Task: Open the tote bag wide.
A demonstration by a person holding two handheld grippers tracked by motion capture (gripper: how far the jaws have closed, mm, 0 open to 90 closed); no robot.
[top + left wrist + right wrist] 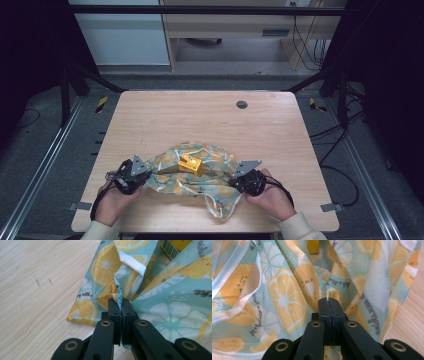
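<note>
While my left gripper point(145, 176) and right gripper point(234, 181) each pinch a side of the lemon bag point(200, 175), it lies on the table point(200, 115) with a yellow box point(190, 164) inside. Next I think I lift both sides together.

The light wooden table point(165, 115) has a small dark round cap point(242, 104) set into its far side, right of centre. Beyond the table stands a pale wooden desk point(225, 25), black cables point(305, 45) hanging at its right. Grey floor point(45, 150) surrounds the table.
</note>
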